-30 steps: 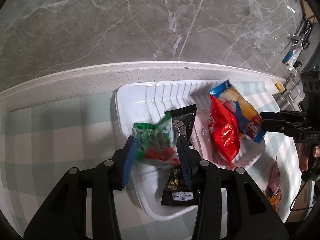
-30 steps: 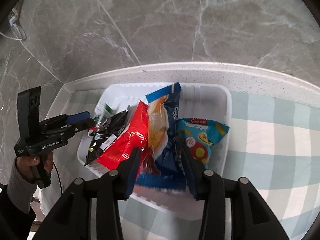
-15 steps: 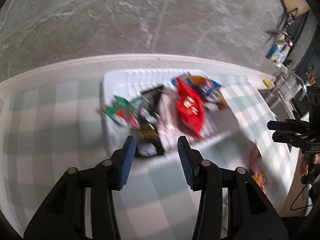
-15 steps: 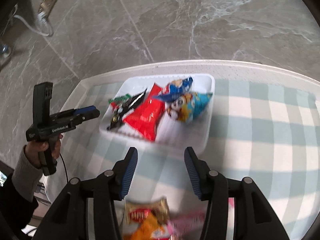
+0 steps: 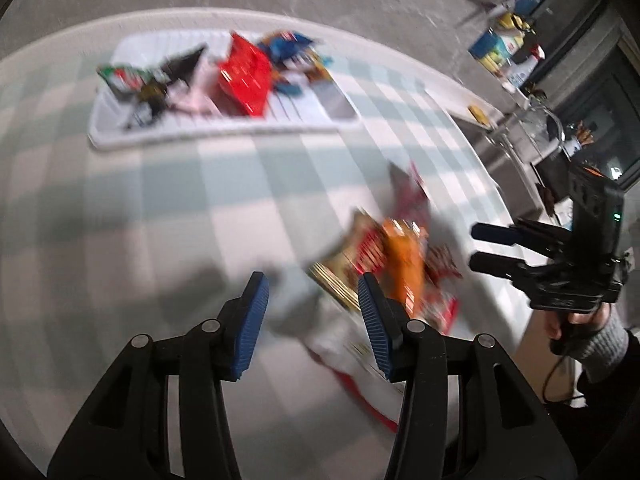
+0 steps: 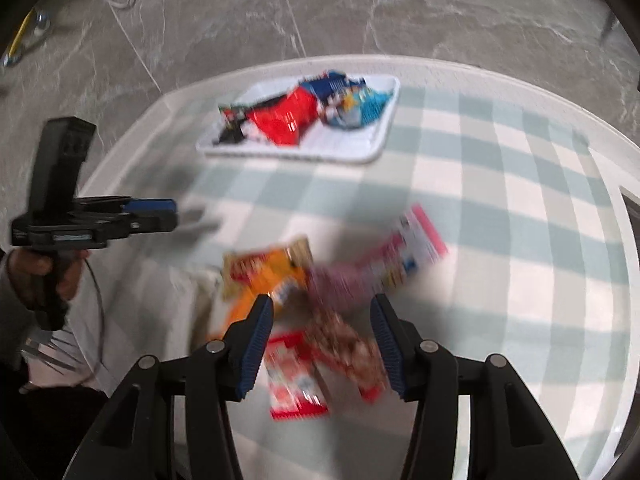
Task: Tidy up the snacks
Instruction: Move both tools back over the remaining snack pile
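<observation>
A white tray (image 5: pixel 224 136) (image 6: pixel 376 148) at the far side of the checked table holds several snack packets: green, black, red (image 5: pixel 244 76) (image 6: pixel 284 120) and blue (image 6: pixel 360 108). A loose pile of packets lies near the front: an orange one (image 5: pixel 404 260) (image 6: pixel 260 276), a pink one (image 6: pixel 380 264) and red ones (image 6: pixel 296 392). My left gripper (image 5: pixel 312 320) is open and empty, just left of the pile. My right gripper (image 6: pixel 322 338) is open and empty above the pile. Both views are blurred.
The table has a green-and-white checked cloth (image 6: pixel 500 208) and a white rim; a grey marble wall stands behind. Bottles and clutter (image 5: pixel 504 48) sit on a counter at the far right of the left wrist view.
Both grippers let go of their packets in the tray, pulled back from it and swung toward the loose pile at the front. The tray now looks far off.
</observation>
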The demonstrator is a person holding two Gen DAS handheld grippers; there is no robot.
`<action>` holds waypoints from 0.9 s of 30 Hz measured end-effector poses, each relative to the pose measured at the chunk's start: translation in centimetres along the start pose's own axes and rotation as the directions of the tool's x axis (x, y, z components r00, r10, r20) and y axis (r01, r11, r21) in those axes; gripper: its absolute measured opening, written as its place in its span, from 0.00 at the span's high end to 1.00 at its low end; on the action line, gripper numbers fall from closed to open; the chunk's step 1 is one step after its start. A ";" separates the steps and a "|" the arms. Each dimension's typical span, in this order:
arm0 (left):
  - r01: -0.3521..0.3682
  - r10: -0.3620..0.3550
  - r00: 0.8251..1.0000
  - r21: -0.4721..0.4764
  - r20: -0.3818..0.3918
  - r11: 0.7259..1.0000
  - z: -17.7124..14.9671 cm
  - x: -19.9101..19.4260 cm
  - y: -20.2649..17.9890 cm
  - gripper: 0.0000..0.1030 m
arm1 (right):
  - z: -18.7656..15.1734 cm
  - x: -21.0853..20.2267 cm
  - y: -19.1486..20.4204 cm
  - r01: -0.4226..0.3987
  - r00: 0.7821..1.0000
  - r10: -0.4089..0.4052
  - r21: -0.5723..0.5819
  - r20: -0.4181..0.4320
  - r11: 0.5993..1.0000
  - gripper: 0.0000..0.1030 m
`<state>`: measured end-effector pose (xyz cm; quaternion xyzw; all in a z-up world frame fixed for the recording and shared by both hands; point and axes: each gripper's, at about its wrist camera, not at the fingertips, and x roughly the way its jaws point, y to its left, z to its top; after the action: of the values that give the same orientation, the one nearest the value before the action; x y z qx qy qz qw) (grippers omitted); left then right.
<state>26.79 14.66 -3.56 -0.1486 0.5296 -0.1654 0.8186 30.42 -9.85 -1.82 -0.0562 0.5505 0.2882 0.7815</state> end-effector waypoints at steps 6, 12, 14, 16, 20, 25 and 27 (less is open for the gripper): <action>0.001 -0.003 0.998 -0.036 -0.056 0.999 -3.4 0.6 -2.0 0.55 | -2.6 -0.4 -0.3 -0.006 1.000 0.006 0.015 -0.007 1.000 0.48; 0.011 -0.018 0.994 -0.058 -0.110 0.998 -5.3 1.4 -3.4 0.52 | -4.4 -0.7 0.3 -0.006 1.000 0.006 -0.018 -0.010 1.000 0.48; 0.009 -0.016 0.992 -0.058 -0.123 0.998 -5.8 2.0 -3.9 0.52 | -4.7 -0.8 0.4 -0.003 1.000 0.003 -0.025 -0.010 1.000 0.48; -0.003 -0.004 0.991 -0.051 -0.136 0.999 -6.1 2.7 -4.5 0.52 | -5.0 -0.9 0.3 0.000 1.000 -0.001 -0.032 -0.008 0.999 0.48; -0.052 0.048 0.987 -0.023 -0.151 0.998 -6.3 4.0 -5.5 0.52 | -5.2 -1.0 0.2 0.006 1.000 -0.006 -0.044 -0.005 0.999 0.48; -0.076 0.073 0.985 -0.014 -0.154 0.997 -6.3 4.5 -5.4 0.51 | -5.3 -0.8 0.4 0.006 1.000 -0.007 -0.066 -0.004 0.998 0.48; -0.089 0.087 0.984 -0.002 -0.154 0.996 -6.4 4.3 -5.2 0.50 | -5.3 -0.7 0.5 -0.002 1.000 0.001 -0.073 -0.006 0.997 0.48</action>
<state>21.99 7.71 -7.45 -0.1154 0.5980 -0.1378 0.7811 25.58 -11.81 -3.17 -0.0851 0.5417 0.3087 0.7772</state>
